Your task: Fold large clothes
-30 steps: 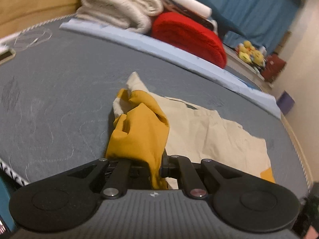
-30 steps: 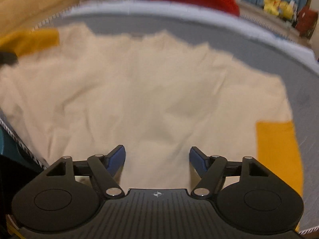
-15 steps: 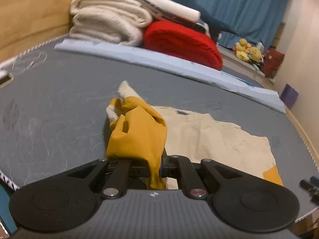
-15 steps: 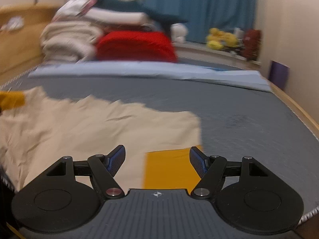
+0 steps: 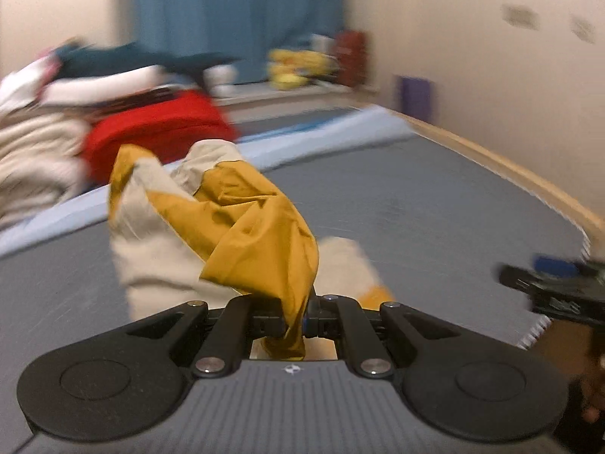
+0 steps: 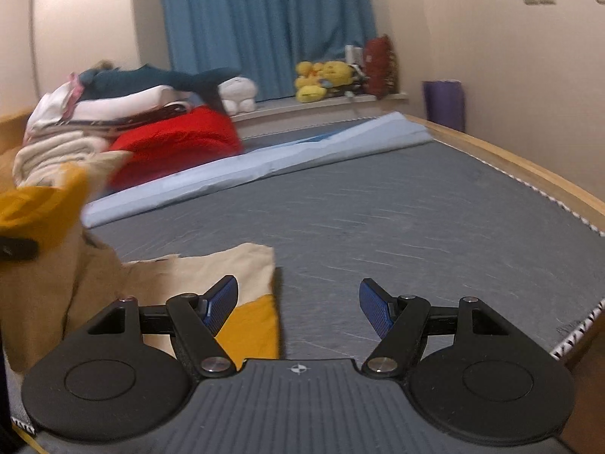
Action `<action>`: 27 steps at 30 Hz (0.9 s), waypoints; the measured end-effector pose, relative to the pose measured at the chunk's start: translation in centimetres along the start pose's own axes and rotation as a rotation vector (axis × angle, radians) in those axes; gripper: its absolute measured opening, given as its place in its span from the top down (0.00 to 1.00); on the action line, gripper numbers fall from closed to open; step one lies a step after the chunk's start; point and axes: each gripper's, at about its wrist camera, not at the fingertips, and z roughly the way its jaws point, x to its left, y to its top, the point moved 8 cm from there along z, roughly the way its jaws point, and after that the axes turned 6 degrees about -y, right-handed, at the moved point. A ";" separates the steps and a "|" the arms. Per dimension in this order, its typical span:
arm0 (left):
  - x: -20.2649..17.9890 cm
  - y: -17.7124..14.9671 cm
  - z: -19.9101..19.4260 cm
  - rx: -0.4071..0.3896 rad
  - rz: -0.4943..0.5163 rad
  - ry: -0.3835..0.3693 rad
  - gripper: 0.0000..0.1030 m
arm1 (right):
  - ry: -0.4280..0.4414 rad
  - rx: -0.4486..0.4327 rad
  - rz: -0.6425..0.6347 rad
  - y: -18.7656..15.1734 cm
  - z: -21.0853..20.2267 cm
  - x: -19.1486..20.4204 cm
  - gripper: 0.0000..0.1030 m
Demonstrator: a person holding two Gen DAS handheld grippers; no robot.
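Blurred clothes pile (image 5: 75, 128) behind garment (image 5: 242, 227)

Beyond the grey mattress (image 6: 397, 208): blue curtain (image 6: 264, 26), yellow plush toys (image 6: 325, 77) on the sill. At its far left, stacked blankets (image 6: 113, 113) beside a red blanket (image 6: 177, 143). Across its far end, a pale blue sheet (image 6: 264, 166); at the far right corner, a purple box (image 6: 443, 104).

A grey mattress (image 6: 397, 208) is being shown across mid-frame, with a cream-and-yellow garment (image 6: 211, 276) lying at lower left and a blue sheet (image 6: 264, 166) and folded laundry (image 6: 124, 132) piled at upper left.
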 end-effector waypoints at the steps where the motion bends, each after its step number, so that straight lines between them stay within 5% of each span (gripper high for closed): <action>1: -2.8 -0.3 1.2 0.011 0.045 -0.030 0.94 | -0.007 0.003 0.017 0.0 0.0 -1.1 0.30; 4: -9.7 -2.7 4.9 0.082 0.150 -0.130 0.93 | -0.014 0.010 0.073 0.0 0.2 -3.1 0.30; 8: -14.5 -9.0 9.9 0.331 0.212 -0.303 0.76 | 0.021 0.076 0.172 -0.6 1.1 -4.5 0.30; 11: -13.1 -8.8 8.1 0.287 0.168 -0.378 0.54 | 0.075 0.152 0.218 -1.7 1.9 -3.8 0.29; 14: -8.9 -8.3 4.7 0.222 0.082 -0.444 0.47 | 0.138 0.239 0.222 -2.9 2.9 -2.2 0.29; 21: 2.8 -9.8 2.0 0.194 0.017 -0.243 0.47 | 0.147 0.508 0.176 -7.7 6.2 1.6 0.31; 24: 6.3 -9.6 2.7 0.215 -0.021 -0.165 0.47 | 0.109 0.526 0.162 -8.8 6.5 1.7 0.78; 27: 7.3 -9.1 3.6 0.217 -0.039 -0.172 0.47 | 0.150 0.383 0.206 -6.2 4.9 1.8 0.91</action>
